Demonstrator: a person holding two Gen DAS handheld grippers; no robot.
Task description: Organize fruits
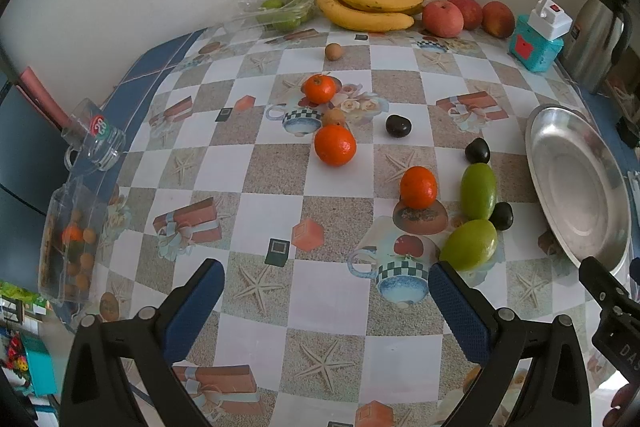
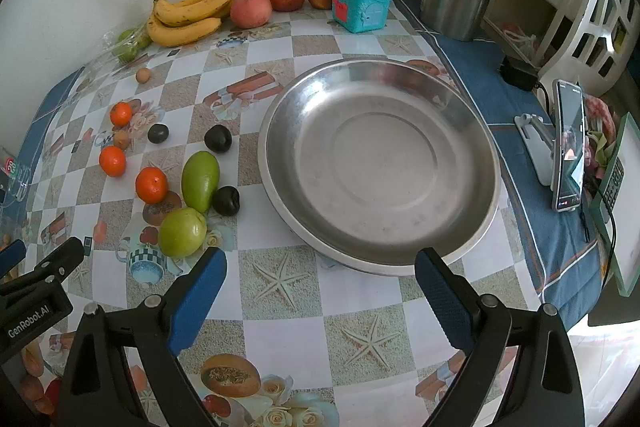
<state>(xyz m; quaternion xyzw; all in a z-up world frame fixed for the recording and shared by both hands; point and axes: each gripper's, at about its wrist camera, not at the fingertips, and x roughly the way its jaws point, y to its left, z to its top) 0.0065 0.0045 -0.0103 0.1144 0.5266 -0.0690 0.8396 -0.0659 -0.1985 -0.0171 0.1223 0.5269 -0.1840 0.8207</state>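
Both grippers' ribbed blue jaws spread empty; round steel plate beyond, bare.

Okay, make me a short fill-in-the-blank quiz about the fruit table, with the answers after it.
1. The metal plate holds ____ fruit.
2. The number of loose oranges on the tablecloth is ____.
3. The bananas lie at the back next to three red ____.
4. Both the left gripper and the right gripper have their jaws ____.

Answers: no; three; apples; open

Shiny metal dish, glossy printed tablecloth — clear plastic tray
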